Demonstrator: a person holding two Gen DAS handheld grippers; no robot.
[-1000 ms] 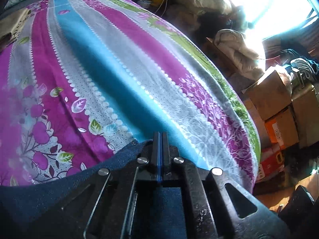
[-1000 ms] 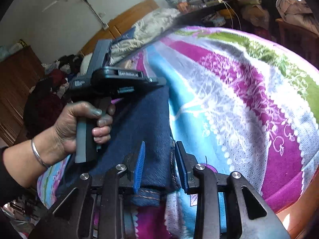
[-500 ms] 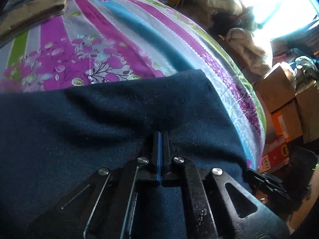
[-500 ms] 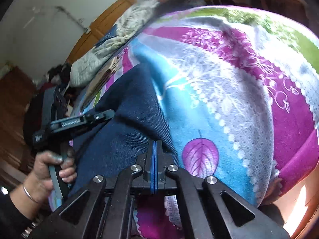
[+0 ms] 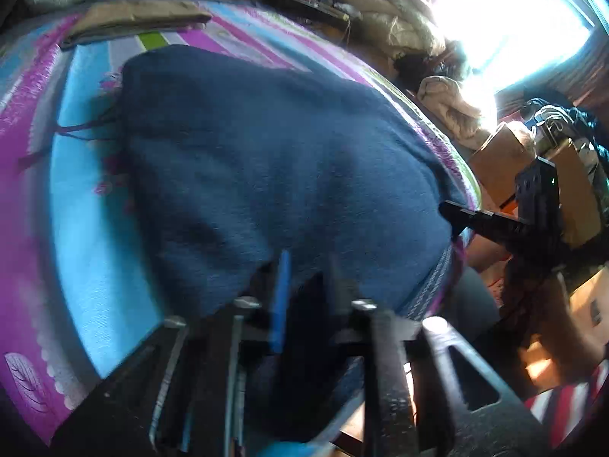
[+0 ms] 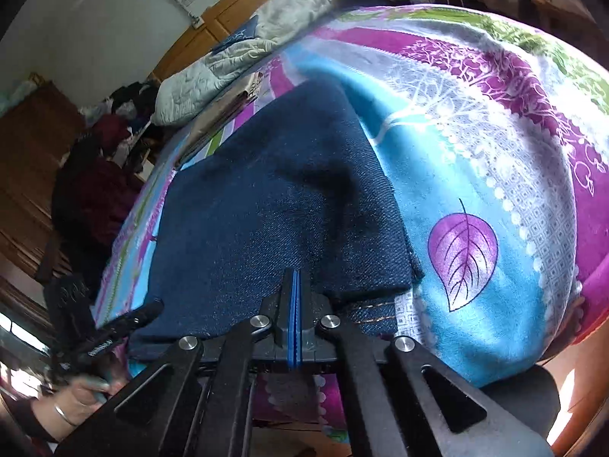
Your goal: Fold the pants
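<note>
Dark blue denim pants (image 5: 266,160) lie folded in a thick stack on the striped floral bedsheet (image 5: 76,228). My left gripper (image 5: 309,289) stands open at the stack's near edge, blurred by motion, with dark cloth showing in the gap. In the right wrist view the pants (image 6: 266,209) fill the middle, and my right gripper (image 6: 293,285) is shut on their near edge beside the orange-stitched hem (image 6: 375,309). The right gripper (image 5: 475,221) pokes in from the right in the left view. The left gripper (image 6: 129,321), held by a hand (image 6: 76,400), sits at the stack's left corner.
A folded tan cloth (image 5: 133,23) and a pale quilt (image 6: 236,64) lie at the far end of the bed. Cardboard boxes (image 5: 502,160) and piles of clothes crowd the floor by the bright window. A wooden wardrobe (image 6: 34,144) stands to the left.
My left gripper has opened and let go of the pants, and its view has pulled back. The cloth now lies doubled over itself. The right gripper closed a second ago and stays shut.
</note>
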